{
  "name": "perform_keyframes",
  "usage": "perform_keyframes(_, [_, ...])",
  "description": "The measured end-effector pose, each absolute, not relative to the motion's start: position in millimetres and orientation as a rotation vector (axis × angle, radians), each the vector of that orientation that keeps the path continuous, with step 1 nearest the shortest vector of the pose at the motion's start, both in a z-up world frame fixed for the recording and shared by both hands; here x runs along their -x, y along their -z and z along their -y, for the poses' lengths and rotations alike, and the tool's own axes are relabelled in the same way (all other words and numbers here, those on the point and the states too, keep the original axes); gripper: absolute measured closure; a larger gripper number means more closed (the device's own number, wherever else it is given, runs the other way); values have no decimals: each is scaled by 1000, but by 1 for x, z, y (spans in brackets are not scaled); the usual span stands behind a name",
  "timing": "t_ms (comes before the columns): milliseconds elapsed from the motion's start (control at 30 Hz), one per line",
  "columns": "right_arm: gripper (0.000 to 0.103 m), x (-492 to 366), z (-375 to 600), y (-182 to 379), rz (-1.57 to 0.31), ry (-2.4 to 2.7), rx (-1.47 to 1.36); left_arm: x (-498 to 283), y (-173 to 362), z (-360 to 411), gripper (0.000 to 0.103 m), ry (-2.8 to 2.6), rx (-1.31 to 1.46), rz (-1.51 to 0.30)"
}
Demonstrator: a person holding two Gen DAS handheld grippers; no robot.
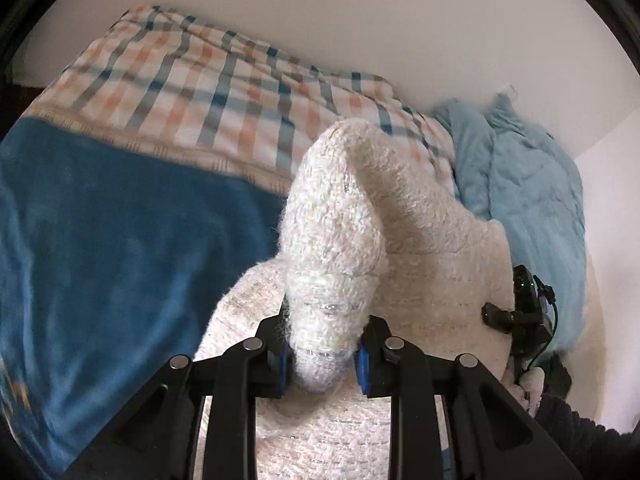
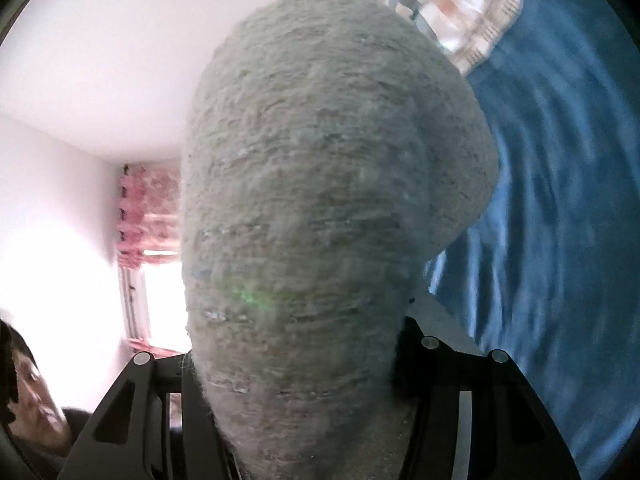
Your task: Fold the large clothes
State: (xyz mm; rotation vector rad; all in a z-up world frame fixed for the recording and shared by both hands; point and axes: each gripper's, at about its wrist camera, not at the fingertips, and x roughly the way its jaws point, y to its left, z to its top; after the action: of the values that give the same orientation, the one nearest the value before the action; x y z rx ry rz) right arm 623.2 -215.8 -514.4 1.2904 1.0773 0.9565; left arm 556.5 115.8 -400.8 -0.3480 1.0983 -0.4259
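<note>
- One white knitted sweater (image 1: 360, 216), fuzzy, with thin glittering threads across the knit; lifted above the bed, one bunched fold rising from the left gripper, the broader body spread beneath and to the right of it.
- Same sweater (image 2: 316, 200) in the right wrist view: a thick rounded bundle filling the middle of the picture, grey in shadow, blurred.
- Left gripper (image 1: 322, 364): black frame, blue pads (image 1: 362, 364); jaws narrow, pressed on the bunched fold from both sides.
- Right gripper (image 2: 296, 372): black frame showing either side of the bundle; jaws about half spread, the thick knit filling the gap between them; pads hidden behind the fabric, contact not visible.
- Right gripper seen from the left wrist view (image 1: 520, 316): black body with a cable, at the right edge of the sweater, fingertips buried in the knit.
- Blue blanket (image 1: 120, 248): plush, covering the near part of the bed, below and left of the sweater.
- Checked bedding (image 1: 208, 92): white with orange, blue and grey squares, beyond the blanket against the wall.
- Light blue quilt (image 1: 528, 184): crumpled, beside the checked bedding in the corner.
- Pink curtain (image 2: 148, 216): patterned, beside a bright window.
- Person: dark sleeve (image 1: 580, 436) at lower right of the left wrist view.
</note>
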Motion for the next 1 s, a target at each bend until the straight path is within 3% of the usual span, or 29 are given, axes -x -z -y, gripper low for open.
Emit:
perform_keyframes(200, [47, -716, 238, 599, -1140, -889, -1353, -645, 471, -96, 82, 381, 368, -1167])
perform_keyframes(367, [47, -723, 277, 660, -1228, -758, -1383, -672, 542, -70, 81, 404, 369, -1275])
perform_keyframes(500, [41, -721, 277, 655, -1278, -712, -1322, -668, 545, -61, 76, 390, 311, -1278])
perform_keyframes(567, [29, -722, 288, 635, -1323, -647, -1218, -668, 540, -65, 76, 369, 319, -1283])
perform_keyframes(667, [19, -722, 282, 590, -1387, -437, -912, -658, 521, -65, 72, 287, 247, -1258])
perform_keyframes(767, [14, -704, 267, 539, -1371, -225, -575, -640, 502, -57, 54, 180, 106, -1220])
perform_keyframes(900, [10, -660, 243, 493, -1366, 99, -193, -597, 470, -46, 6, 103, -10, -1134])
perform_keyframes(1000, [7, -634, 231, 469, -1354, 196, -102, -561, 447, -38, 4, 50, -50, -1123])
